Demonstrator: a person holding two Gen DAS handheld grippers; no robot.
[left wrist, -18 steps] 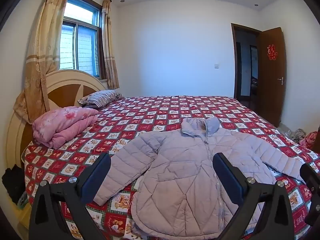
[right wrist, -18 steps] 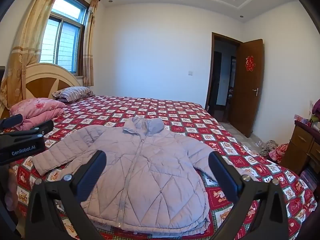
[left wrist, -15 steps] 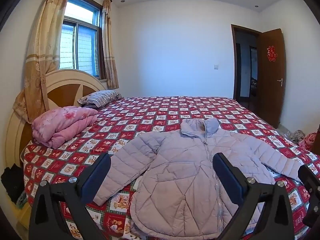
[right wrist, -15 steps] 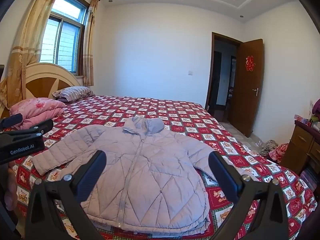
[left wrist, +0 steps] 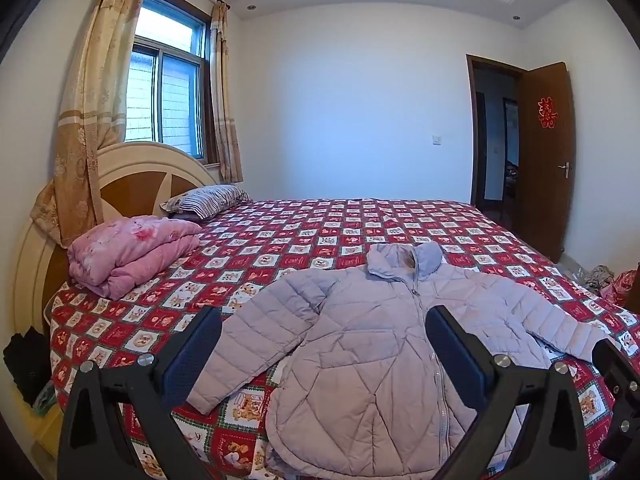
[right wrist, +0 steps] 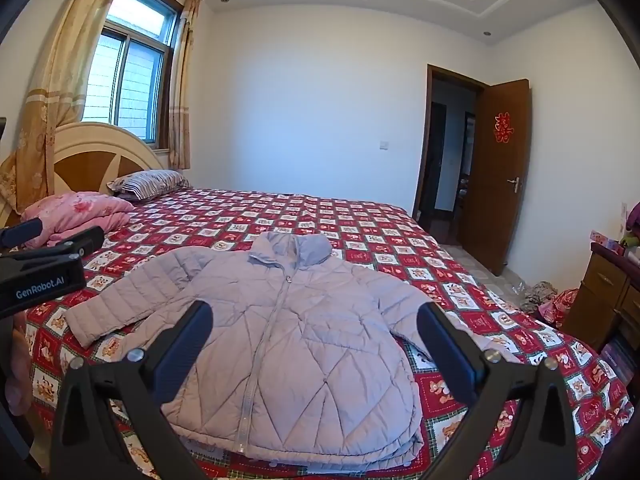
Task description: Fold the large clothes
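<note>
Lilac padded jacket (right wrist: 288,344) spread flat at bed's (right wrist: 360,224) near edge; left gripper (left wrist: 322,354) and right gripper (right wrist: 314,346) above it, jaws wide apart, empty.

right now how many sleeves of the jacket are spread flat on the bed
2. One sleeve reaches out toward the headboard side, the other sleeve toward the door side; its cuff is partly hidden behind a gripper in both views.

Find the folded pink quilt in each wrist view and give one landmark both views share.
Left wrist view: the pink quilt lies at left-centre, on the bed by the headboard.
Right wrist view: the pink quilt sits at the far left edge, just above the left gripper.
Shared landmark: the striped pillow, just beyond the quilt in both.
</note>
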